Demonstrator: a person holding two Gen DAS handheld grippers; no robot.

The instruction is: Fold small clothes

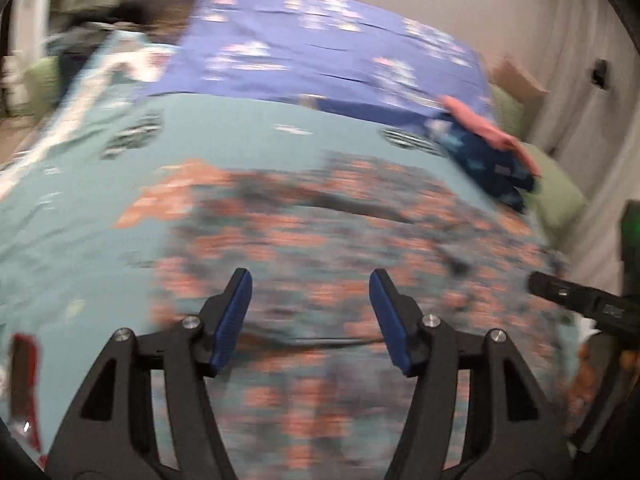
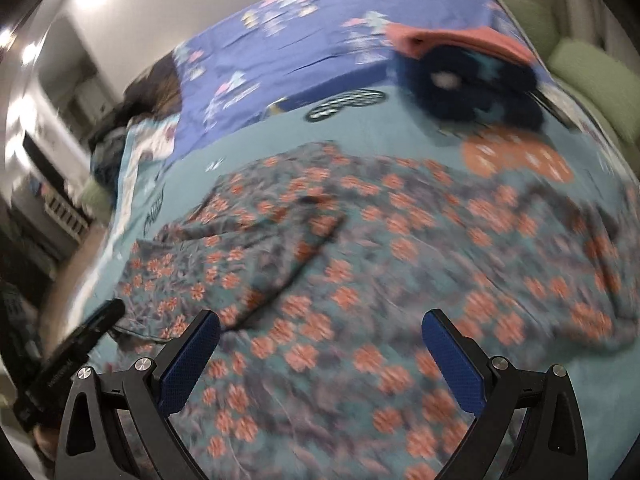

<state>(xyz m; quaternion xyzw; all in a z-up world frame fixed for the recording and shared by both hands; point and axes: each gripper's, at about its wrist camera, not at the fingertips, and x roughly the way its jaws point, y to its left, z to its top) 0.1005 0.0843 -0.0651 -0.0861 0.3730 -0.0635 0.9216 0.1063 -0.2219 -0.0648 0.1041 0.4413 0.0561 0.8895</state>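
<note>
The floral garment [image 2: 360, 248] lies spread on the teal sheet [image 1: 224, 136] of the bed, and both tongs hang over its near part. The left gripper [image 1: 311, 320] has its blue pads [image 1: 232, 320] spread apart; nothing is between them, and the cloth is seen below the gap, not touched as far as the blurred picture lets me tell. The right gripper [image 2: 320, 360] is spread wide as well, with only the flower pattern under its gap and no fold caught in it. In the right wrist view the garment reaches from the left tong, which enters at the lower left [image 2: 72, 356], across to the right edge, and one part of it is folded over toward the left side. This fold is not readable in the left wrist view, where the cloth is only a smear of orange and grey [image 1: 340, 240]. The left view shows instead the right tong [image 1: 584, 300] coming in from the right edge, just beside the garment's border. Farther back, both views show a pile of a pink cloth [image 2: 460, 40] on a dark blue cloth [image 2: 472, 88], well apart from the tongs, at the border of the blue sheet [image 1: 320, 48]. An orange patch [image 2: 516, 156] near that pile shows in the right view only.
</note>
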